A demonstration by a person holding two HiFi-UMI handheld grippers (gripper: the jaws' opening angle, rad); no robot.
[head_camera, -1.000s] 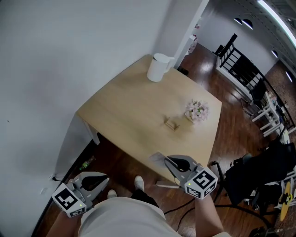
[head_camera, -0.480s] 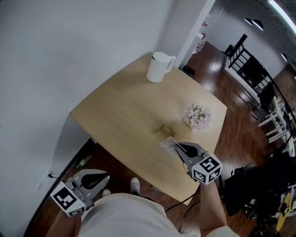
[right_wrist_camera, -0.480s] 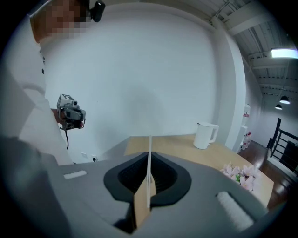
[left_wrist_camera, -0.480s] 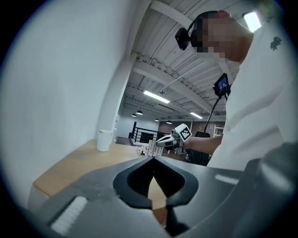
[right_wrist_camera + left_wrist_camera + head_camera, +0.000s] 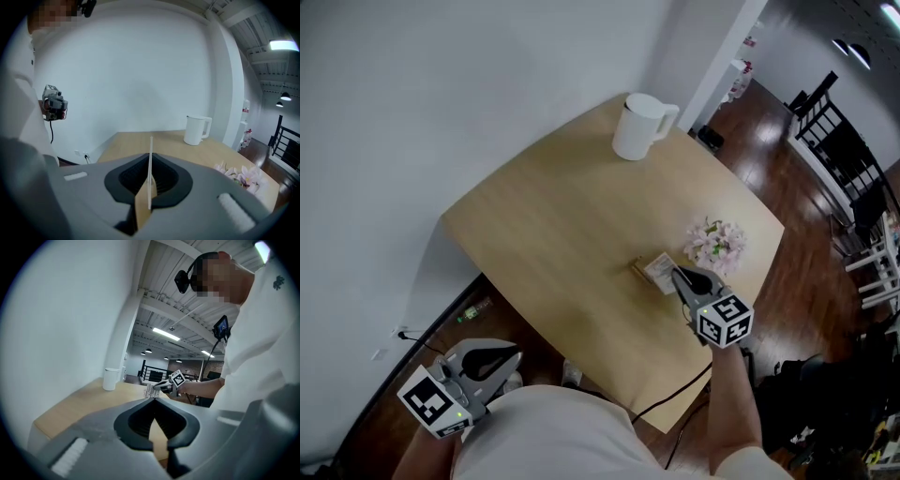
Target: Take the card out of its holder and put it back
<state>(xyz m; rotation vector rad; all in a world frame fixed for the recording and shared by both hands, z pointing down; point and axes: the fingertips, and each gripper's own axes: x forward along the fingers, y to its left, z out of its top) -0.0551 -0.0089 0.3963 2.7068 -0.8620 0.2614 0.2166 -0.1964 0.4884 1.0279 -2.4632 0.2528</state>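
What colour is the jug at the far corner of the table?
White all over, handle included. The jug shows best in the head view.

In the head view the card (image 5: 660, 271) covers most of the holder (image 5: 638, 269); only a thin edge shows at the card's left. The card's print is too small to read. In the right gripper view the card stands edge-on, so its face cannot be seen. The person's torso (image 5: 553, 436) hides the arm behind the left hand-held gripper (image 5: 512, 356). A small thing (image 5: 474, 309) lying on the floor (image 5: 520, 323) by the wall is too small to tell.
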